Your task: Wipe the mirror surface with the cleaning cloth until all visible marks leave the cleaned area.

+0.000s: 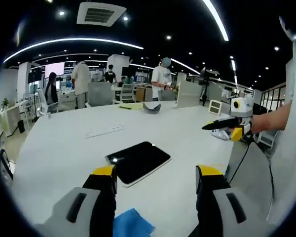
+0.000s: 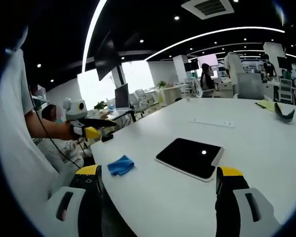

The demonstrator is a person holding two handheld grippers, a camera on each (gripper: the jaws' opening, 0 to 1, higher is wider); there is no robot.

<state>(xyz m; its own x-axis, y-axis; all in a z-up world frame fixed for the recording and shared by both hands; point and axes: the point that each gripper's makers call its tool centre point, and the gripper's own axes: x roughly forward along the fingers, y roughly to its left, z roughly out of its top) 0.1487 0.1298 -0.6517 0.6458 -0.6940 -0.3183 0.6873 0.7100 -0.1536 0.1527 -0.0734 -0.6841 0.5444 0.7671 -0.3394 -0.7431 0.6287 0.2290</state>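
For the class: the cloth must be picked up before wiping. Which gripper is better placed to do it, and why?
Probably the left. The cloth lies right between the open left gripper's jaws; from the right gripper it sits off to one side, beyond its jaw.

Open-plan office: desks (image 1: 64,96), monitors (image 2: 121,96)

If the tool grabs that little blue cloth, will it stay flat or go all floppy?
Probably floppy: the blue cloth lies crumpled with raised folds, not as a flat sheet. It looks thin and small beside the mirror, so likely very light. On the smooth white table it may slide or bunch if pushed rather than pinched.
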